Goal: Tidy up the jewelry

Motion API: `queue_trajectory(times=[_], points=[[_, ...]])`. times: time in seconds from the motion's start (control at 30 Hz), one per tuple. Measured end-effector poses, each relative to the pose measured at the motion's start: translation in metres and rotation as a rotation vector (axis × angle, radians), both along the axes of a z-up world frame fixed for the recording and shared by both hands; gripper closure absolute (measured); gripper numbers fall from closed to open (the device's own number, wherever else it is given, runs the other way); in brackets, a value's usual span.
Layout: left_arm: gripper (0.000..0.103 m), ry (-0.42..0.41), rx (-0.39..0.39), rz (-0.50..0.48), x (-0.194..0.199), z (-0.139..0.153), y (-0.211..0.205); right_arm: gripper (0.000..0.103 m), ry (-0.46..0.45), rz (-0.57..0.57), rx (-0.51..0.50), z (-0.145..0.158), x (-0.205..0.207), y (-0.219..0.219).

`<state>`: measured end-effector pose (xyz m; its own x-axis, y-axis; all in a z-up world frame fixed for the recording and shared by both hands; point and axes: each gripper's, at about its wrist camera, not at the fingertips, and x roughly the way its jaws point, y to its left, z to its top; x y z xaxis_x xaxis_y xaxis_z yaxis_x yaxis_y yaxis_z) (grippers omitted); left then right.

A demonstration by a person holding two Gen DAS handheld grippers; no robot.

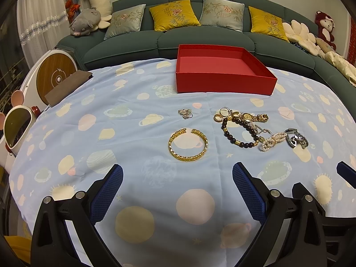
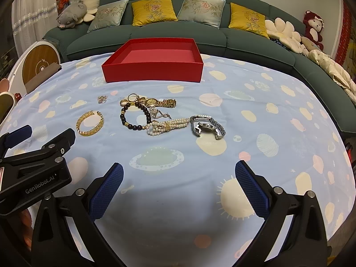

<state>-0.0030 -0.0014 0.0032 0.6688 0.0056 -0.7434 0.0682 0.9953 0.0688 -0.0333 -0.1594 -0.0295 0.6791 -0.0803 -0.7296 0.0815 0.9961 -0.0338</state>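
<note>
- Green sofa (image 1: 200, 37) with cushions and plush toys runs behind the desk (image 1: 133, 111); desk is covered by a pale blue planet-print cloth.
- Red box (image 1: 224, 71) sits open at the far edge of the desk, nearest the sofa; interior shows bare.
- Gold bangle (image 1: 188, 144) lies flat on the cloth, nearer than the box, apart from all other pieces.
- Small silver trinket (image 1: 185, 113) lies between bangle and box, touching neither.
- To the right of the bangle, a tangled cluster: gold watch (image 2: 159, 102) and rings (image 2: 131, 99) on the box side, dark bead bracelet (image 2: 134, 118) nearer, pearl bracelet (image 2: 166, 126) touching the beads, silver watch (image 2: 207, 126) at the far right end.
- Left gripper (image 1: 178, 183): fingers spread wide, holding nothing, hovering short of the bangle, which sits roughly centred between them.
- Right gripper (image 2: 179, 183): fingers spread wide, empty, above bare cloth, nearer than the cluster.
- Left gripper body also visible at the left edge of the right wrist view, near the bangle.
</note>
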Motion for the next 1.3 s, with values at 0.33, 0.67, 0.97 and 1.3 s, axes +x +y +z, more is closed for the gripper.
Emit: queue_trajectory(times=[0.33,0.67,0.97,1.3], points=[[0.007,0.0,0.0,-0.001,0.0,0.0,0.0001,0.005,0.0,0.001,0.001,-0.0005,0.0005,-0.0023],[0.007,-0.003,-0.004,-0.003,-0.0006,-0.0001,-0.0007,0.005,0.0,0.0,0.001,0.0005,-0.0004,-0.0021],[0.007,-0.007,-0.004,-0.005,-0.0012,-0.0009,-0.0024,0.005,-0.001,0.0,-0.001,0.0003,-0.0006,-0.0022],[0.007,-0.008,-0.026,-0.005,-0.0037,0.0009,-0.003,0.005,-0.001,-0.001,0.0,0.0007,-0.0014,-0.0021]])
